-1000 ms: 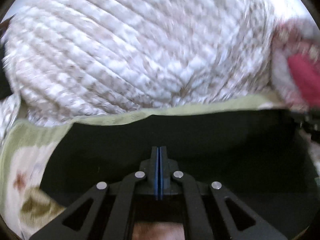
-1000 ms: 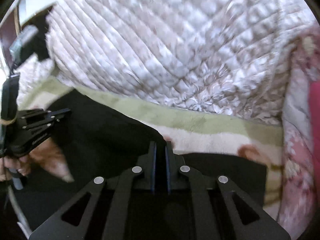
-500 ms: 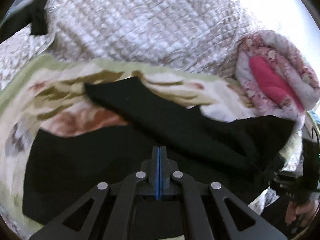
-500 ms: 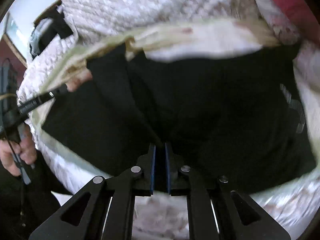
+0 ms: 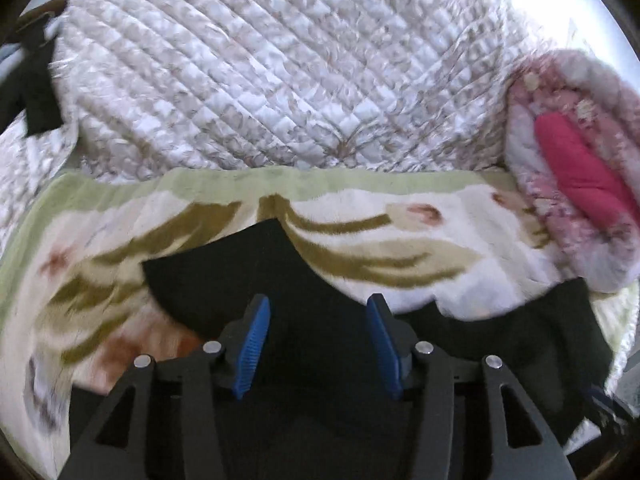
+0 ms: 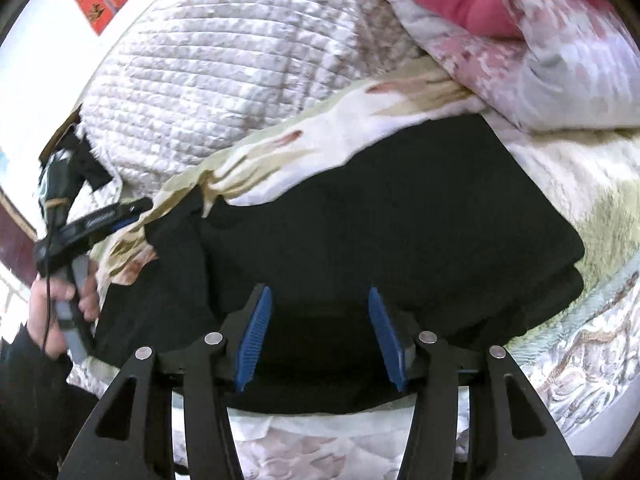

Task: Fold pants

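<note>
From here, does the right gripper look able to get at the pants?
Probably yes. The right gripper is open, its jaws spread directly over the black pants lying on the blanket, and nothing sits between them.

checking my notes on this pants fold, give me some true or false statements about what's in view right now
1. Both grippers are open. True: the left gripper and right gripper show a wide gap.
2. The black pants lie on a floral blanket. True.
3. The left gripper clamps a pant leg. False: nothing sits between its pads.
4. The pants are blue denim. False: they are black.
5. A pink pillow sits on top of the pants. False: it lies beside them.
</note>
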Motion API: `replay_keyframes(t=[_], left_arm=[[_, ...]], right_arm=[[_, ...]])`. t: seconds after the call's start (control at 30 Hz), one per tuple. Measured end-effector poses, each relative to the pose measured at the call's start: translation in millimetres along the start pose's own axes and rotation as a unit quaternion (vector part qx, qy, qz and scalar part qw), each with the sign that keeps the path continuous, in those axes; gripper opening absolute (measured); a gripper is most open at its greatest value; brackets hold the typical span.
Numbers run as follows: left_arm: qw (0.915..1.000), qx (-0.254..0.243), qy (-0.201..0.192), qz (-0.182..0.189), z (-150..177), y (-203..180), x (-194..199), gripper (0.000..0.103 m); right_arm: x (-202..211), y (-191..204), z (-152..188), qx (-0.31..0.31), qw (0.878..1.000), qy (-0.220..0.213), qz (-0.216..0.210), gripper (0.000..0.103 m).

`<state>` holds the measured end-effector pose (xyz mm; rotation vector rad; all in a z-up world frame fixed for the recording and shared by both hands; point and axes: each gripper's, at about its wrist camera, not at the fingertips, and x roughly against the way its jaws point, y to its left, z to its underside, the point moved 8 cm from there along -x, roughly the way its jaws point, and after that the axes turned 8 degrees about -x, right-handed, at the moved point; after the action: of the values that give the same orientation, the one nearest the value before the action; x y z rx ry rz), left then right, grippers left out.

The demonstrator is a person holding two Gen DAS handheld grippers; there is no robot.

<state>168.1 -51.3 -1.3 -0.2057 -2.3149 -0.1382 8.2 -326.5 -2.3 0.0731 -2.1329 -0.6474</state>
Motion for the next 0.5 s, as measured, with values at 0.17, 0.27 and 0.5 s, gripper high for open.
replay_keyframes(t=[0.17, 0.27, 0.5], left_arm=[[0.9972, -0.013, 0.056, -0.048, -9, 1, -66, 0.053], [0.9909, -0.014, 0.097, -0.093, 2, 9, -97, 0.053], [0.9907, -0.035, 0.06, -0.116, -1, 5, -94, 0.006]], right_arm=[[0, -9, -2, -0.022, 1.0, -0.001, -0.011, 0.051], [-1, -8, -3, -0.022, 1.0, -0.002, -0.011, 0.051], [-8, -6, -1, -0.021, 1.0, 0.001, -0.007, 0.051]])
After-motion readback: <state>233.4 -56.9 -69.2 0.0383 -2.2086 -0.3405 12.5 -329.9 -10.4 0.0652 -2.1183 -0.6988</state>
